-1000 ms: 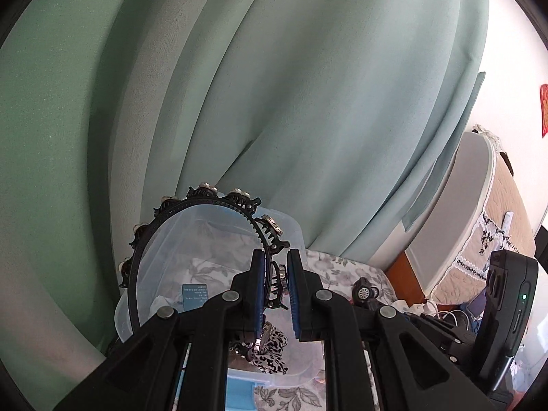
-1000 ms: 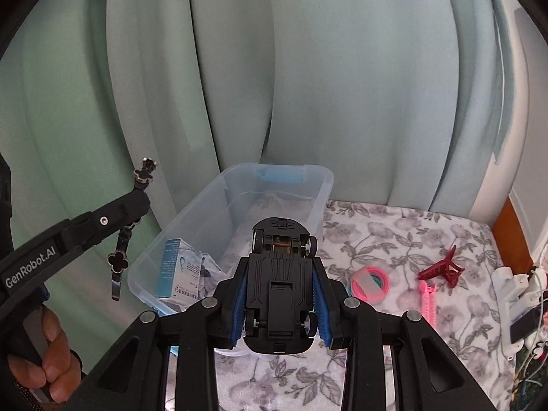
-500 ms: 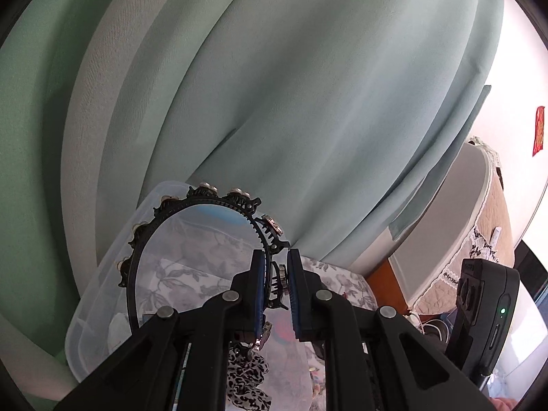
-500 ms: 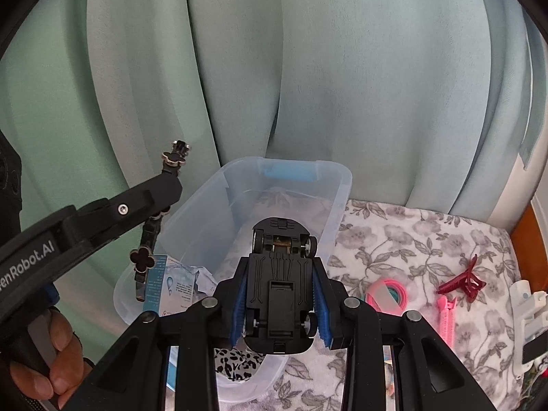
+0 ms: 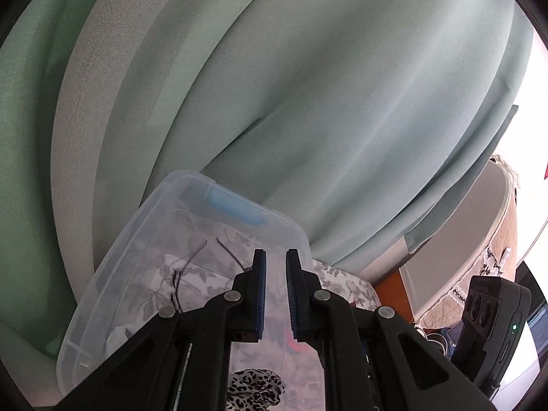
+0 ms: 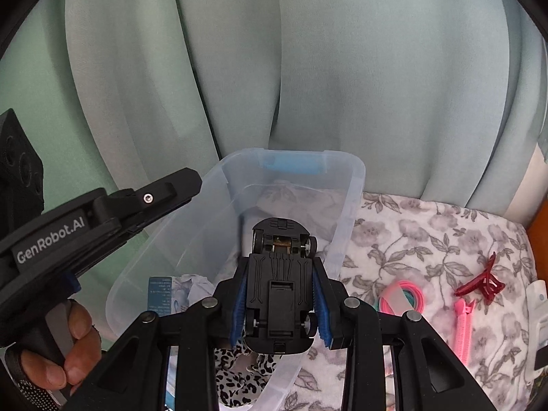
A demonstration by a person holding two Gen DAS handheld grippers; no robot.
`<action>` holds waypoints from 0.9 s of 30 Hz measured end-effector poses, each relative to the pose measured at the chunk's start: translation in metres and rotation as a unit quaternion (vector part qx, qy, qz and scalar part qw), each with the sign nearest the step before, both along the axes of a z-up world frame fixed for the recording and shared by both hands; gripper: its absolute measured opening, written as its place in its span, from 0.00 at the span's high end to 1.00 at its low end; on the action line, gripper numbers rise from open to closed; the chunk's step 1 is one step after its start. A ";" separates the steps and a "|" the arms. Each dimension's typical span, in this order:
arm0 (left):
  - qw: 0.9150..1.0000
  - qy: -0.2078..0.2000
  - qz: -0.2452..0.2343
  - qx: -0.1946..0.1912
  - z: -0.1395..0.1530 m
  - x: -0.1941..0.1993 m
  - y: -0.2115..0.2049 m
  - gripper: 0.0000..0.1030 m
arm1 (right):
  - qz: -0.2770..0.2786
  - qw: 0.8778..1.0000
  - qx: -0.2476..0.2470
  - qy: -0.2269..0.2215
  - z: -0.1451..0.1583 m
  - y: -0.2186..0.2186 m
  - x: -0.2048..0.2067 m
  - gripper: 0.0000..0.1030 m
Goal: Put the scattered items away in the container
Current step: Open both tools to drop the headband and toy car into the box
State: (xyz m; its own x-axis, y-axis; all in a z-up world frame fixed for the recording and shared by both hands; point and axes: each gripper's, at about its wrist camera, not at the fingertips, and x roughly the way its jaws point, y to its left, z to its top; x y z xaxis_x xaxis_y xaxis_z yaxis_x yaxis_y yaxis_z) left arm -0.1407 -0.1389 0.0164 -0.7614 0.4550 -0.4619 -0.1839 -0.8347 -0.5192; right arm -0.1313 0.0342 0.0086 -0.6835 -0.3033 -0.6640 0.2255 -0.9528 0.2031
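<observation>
A: Right tool?
B: Clamped on the black toy car, underside up, over the near end of the clear bin.
A: Left tool?
B: Jaws closed with only a narrow gap, nothing between them, above the bin; a thin dark headband lies inside.
A: Outside the bin?
B: Pink bands, red claw clip and pink clip on the floral bedding.

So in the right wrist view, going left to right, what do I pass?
Left claw → clear container → toy car held in the right claw → pink hair ties → pink hair clip and, just above it, red claw clip.
</observation>
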 end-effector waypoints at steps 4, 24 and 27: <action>1.000 -0.017 0.016 -0.009 -0.009 0.004 -0.006 0.89 | 0.002 1.000 -0.006 -0.009 -0.003 -0.001 -0.005 0.65; 0.998 -0.035 0.048 -0.015 -0.005 0.040 -0.012 0.54 | -0.010 1.000 -0.015 0.002 0.012 0.005 0.016 0.39; 0.998 -0.035 0.044 -0.013 0.001 0.048 -0.008 0.53 | -0.031 0.999 -0.023 0.005 0.017 0.021 0.029 0.39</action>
